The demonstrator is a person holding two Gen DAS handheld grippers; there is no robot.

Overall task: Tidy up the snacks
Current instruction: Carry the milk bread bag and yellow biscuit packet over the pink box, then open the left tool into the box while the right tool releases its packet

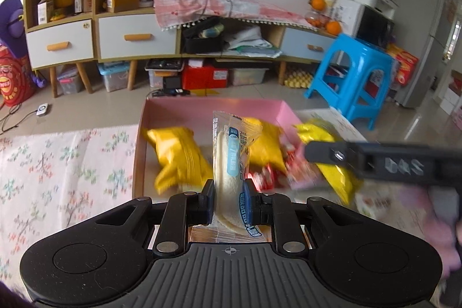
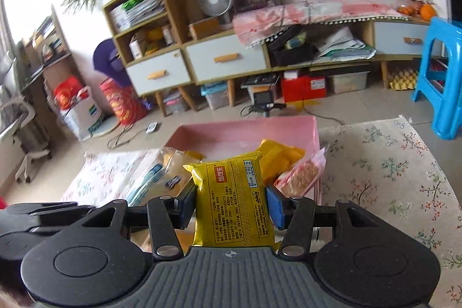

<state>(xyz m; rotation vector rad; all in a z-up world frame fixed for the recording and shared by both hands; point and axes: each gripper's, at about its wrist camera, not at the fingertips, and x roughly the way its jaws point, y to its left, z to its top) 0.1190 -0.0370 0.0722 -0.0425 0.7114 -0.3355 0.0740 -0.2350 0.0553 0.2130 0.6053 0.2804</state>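
My left gripper (image 1: 228,199) is shut on a clear-wrapped pale cracker pack with a blue label (image 1: 231,163), held upright just before the pink box (image 1: 208,108). The box holds yellow snack bags (image 1: 179,155) and red-wrapped snacks (image 1: 271,175). My right gripper (image 2: 231,202) is shut on a yellow snack bag (image 2: 234,204), held over the near side of the pink box (image 2: 245,129). In the left wrist view the right gripper's finger (image 1: 375,160) crosses from the right with the yellow bag (image 1: 332,160) under it. The left gripper's pack (image 2: 156,178) shows at left in the right wrist view.
The box sits on a floral cloth (image 1: 57,163) that also shows in the right wrist view (image 2: 389,178). A pink-wrapped snack (image 2: 303,172) leans at the box's right wall. A blue stool (image 1: 352,77) and a low cabinet (image 1: 138,39) stand beyond on the floor.
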